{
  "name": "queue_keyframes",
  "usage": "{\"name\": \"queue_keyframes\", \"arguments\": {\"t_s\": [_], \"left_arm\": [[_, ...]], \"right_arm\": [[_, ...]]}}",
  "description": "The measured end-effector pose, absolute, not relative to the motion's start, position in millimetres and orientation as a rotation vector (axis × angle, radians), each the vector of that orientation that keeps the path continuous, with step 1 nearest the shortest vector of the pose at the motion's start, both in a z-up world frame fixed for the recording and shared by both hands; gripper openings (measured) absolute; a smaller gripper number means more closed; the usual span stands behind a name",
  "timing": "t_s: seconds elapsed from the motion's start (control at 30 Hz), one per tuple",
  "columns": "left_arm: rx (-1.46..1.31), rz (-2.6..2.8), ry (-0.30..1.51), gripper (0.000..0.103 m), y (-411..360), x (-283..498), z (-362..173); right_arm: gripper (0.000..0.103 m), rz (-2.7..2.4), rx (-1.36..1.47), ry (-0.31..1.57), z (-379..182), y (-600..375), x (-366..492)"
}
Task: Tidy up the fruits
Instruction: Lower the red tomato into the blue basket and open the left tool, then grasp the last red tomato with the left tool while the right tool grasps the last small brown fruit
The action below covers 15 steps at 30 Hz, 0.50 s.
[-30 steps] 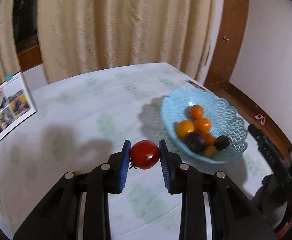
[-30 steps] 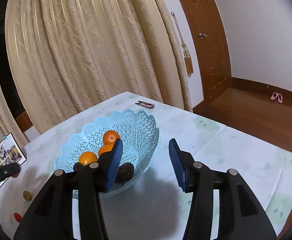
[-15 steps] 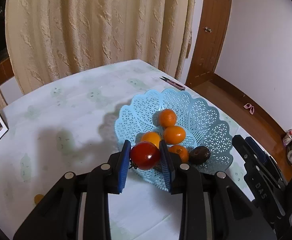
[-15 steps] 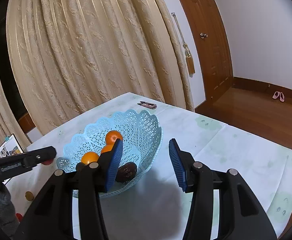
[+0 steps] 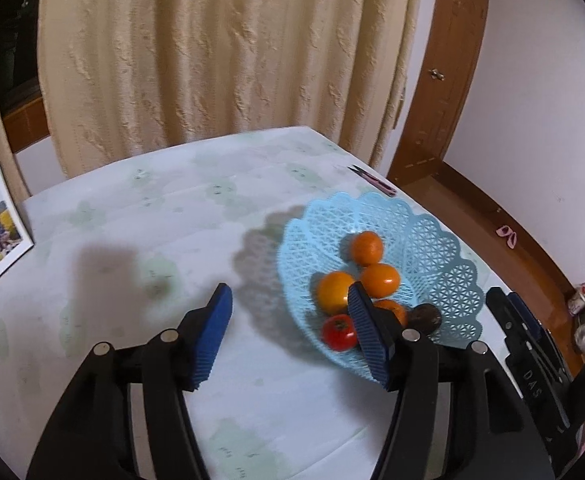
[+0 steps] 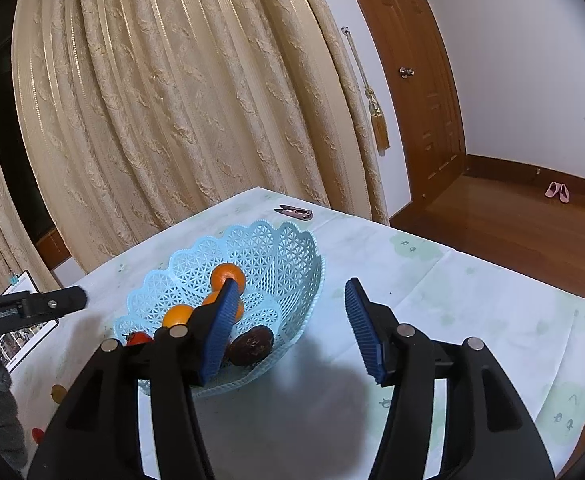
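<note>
Straight ahead of both grippers hang heavy cream curtains [image 6: 180, 92] with a raised pattern, a gold tassel tieback [image 6: 378, 124] dangling at their right edge. Right of the curtains stands a brown wooden door [image 6: 420, 80] with a metal knob, set in a plain white wall [image 6: 532, 60]. The floor [image 6: 504, 224] further right is glossy brown wood with a matching skirting board, and 1 pair of pink slippers [image 6: 556, 191] lies on it. Left of the curtains a dark window [image 5: 16, 52] shows above a wooden sill.
</note>
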<state>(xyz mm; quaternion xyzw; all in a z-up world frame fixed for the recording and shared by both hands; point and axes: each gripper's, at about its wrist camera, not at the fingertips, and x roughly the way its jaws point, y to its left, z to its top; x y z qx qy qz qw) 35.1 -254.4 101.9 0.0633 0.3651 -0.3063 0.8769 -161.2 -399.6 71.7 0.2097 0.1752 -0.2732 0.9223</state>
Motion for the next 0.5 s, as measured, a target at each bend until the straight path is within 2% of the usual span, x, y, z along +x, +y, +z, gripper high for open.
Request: {"name": "queue_keyframes", "arguments": {"t_s": [0.1,0.5], "left_arm": [[0.112,-0.614,0.757,0.070,-236,37,107],[0.061,-0.513,0.756,0.078,-162,31,107]], "right_arm": [[0.057,-0.565,0.430,0.358,72,-399,-161],[0.057,-0.575,0.415,0.357,73,-399,-161]]}}
